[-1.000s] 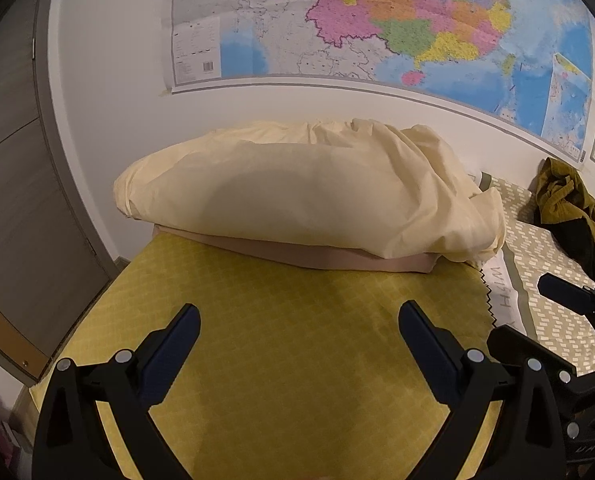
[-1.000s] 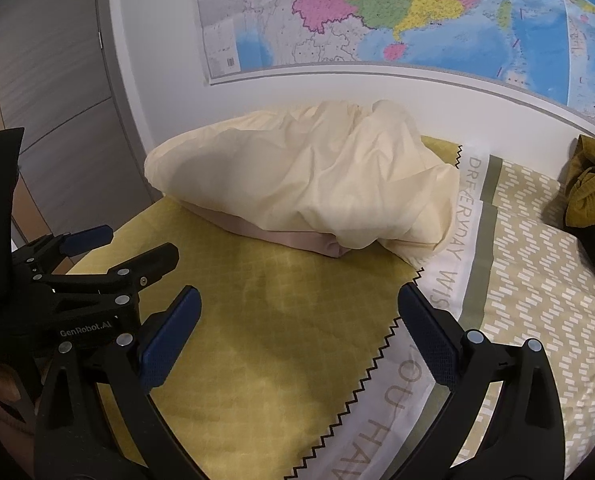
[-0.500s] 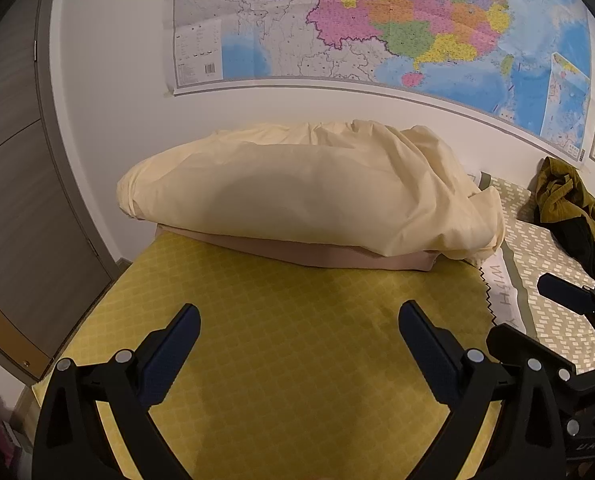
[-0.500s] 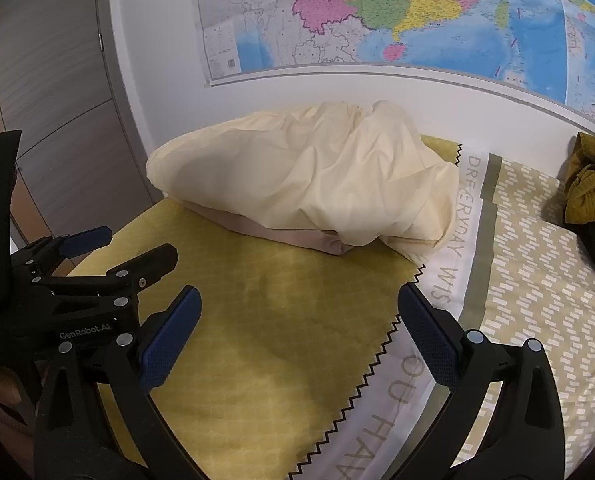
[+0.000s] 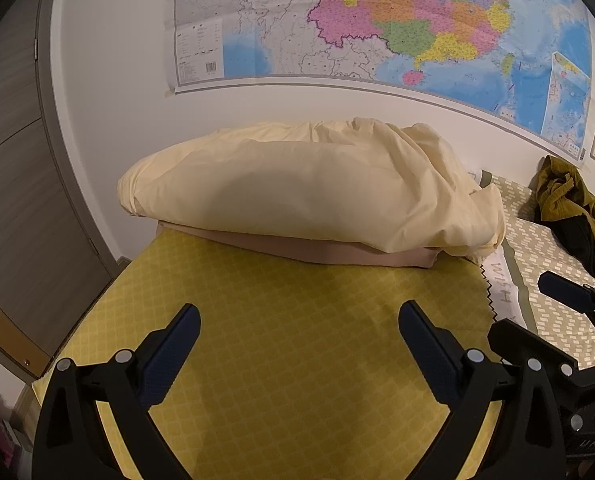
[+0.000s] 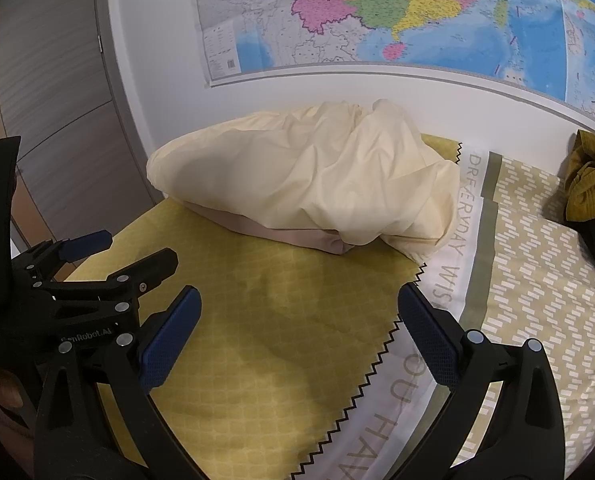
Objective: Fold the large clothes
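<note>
A crumpled olive-and-black garment (image 5: 573, 208) lies at the bed's far right, its edge also showing in the right wrist view as an olive heap (image 6: 591, 188). My left gripper (image 5: 297, 320) hovers open over the yellow bedspread (image 5: 297, 360), nothing between its blue pads. My right gripper (image 6: 299, 304) is open too, above the same bedspread (image 6: 297, 340), with nothing held. Each gripper shows in the other's view: the right one at the left wrist view's right edge (image 5: 569, 300), the left one at the right wrist view's left edge (image 6: 93, 252). Both are well short of the garment.
A cream pillow (image 5: 309, 188) on a folded tan cloth (image 5: 317, 250) fills the head of the bed by the wall. A colourful map (image 5: 377, 24) hangs above. A grey wardrobe door (image 5: 13, 180) stands at the left. A white strip with letters (image 6: 445, 280) crosses the bedspread.
Both cameras have drifted slightly, so the pillow sits a touch lower in the frames. Both grippers stay open and hold nothing.
</note>
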`<state>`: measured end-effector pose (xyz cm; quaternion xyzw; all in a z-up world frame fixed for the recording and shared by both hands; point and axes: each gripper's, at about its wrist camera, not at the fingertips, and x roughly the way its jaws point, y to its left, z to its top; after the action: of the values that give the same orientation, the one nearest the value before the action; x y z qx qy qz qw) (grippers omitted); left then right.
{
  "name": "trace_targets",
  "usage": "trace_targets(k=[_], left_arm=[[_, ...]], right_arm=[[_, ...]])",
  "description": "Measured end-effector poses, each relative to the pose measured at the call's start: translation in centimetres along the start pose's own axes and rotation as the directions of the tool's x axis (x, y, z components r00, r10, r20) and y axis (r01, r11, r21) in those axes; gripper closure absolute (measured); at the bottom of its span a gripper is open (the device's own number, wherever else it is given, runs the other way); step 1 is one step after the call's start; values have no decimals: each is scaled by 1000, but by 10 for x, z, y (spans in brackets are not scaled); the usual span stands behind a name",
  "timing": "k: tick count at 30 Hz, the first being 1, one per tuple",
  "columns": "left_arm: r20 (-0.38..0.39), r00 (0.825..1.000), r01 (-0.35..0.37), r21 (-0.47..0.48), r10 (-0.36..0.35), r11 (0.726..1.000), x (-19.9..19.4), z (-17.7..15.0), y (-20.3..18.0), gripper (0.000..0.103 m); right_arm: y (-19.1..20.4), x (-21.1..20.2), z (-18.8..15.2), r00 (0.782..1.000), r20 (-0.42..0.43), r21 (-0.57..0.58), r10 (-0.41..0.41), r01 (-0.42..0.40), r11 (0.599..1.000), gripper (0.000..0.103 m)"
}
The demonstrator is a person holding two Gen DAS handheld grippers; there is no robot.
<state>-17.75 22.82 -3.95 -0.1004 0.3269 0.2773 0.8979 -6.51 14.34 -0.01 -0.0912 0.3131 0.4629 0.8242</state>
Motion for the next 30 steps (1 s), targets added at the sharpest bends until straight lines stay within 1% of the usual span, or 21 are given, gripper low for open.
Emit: trace_targets(k=[17, 21, 23, 25, 27, 30], left_arm=[[-4, 1000, 1, -4, -1, 1000, -1, -1, -1, 7], [24, 1000, -7, 5, 7, 1000, -4, -2, -5, 7], [33, 999, 2, 11, -2, 1000, -5, -2, -7, 7], [30, 1000, -1, 15, 1, 1000, -6, -2, -10, 7], [7, 1000, 10, 3, -10, 1000, -4, -2, -11, 7], [-8, 999, 52, -28, -52, 998, -3, -1, -12, 7]], right_arm=[[0, -1, 1, 1000, 3, 7, -2, 2, 1000, 6], [0, -1, 0, 1000, 5, 11, -1, 1, 1000, 6], [-1, -1, -1, 1000, 0, 11, -2, 2, 1000, 6], [-1, -2, -1, 1000, 0, 14, -1, 1, 1000, 6], [-3, -3, -2, 1000, 0, 23, -4, 4, 1000, 6], [-7, -7, -2, 1000, 8, 35, -16, 16, 999, 6]])
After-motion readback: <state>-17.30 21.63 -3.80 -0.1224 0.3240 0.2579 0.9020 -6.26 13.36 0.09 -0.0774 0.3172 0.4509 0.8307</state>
